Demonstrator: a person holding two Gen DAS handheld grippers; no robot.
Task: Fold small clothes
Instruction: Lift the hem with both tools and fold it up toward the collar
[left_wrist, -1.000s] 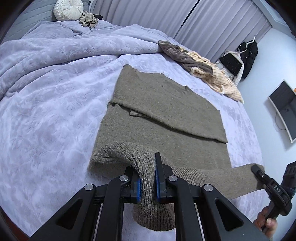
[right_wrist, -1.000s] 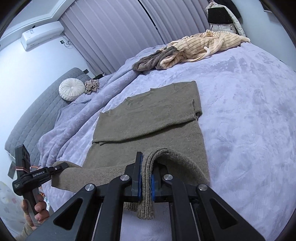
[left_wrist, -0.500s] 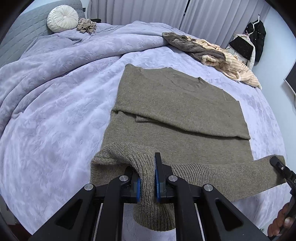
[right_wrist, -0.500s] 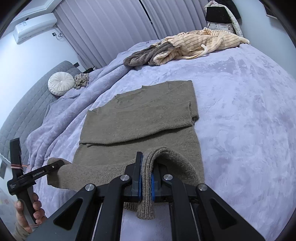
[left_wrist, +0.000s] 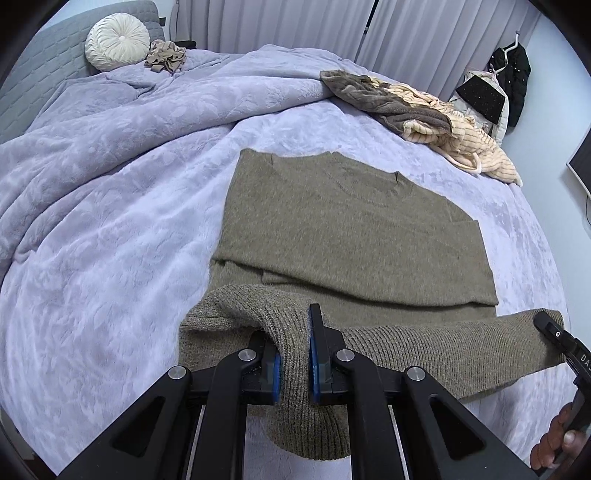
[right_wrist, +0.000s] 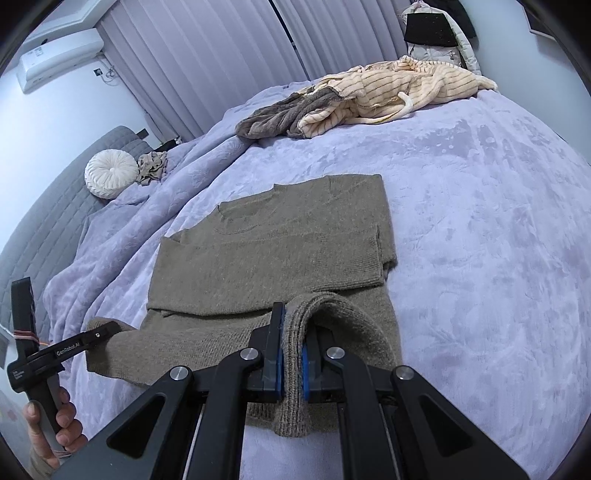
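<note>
An olive knit sweater lies flat on the lilac bedspread, with its sleeves folded across the chest. My left gripper is shut on the ribbed hem at its left corner. My right gripper is shut on the hem at the right corner. Between the two grips the hem is lifted and stretched into a band over the lower body of the sweater. Each view shows the other gripper at its edge, held by a hand.
A heap of cream striped and grey clothes lies at the far side of the bed. A round white cushion and a small beige rag sit by the grey headboard. A bunched lilac duvet fills the left.
Both grippers have carried the lifted hem forward over the sweater toward its collar. More of the lower body is now covered by the raised band.
</note>
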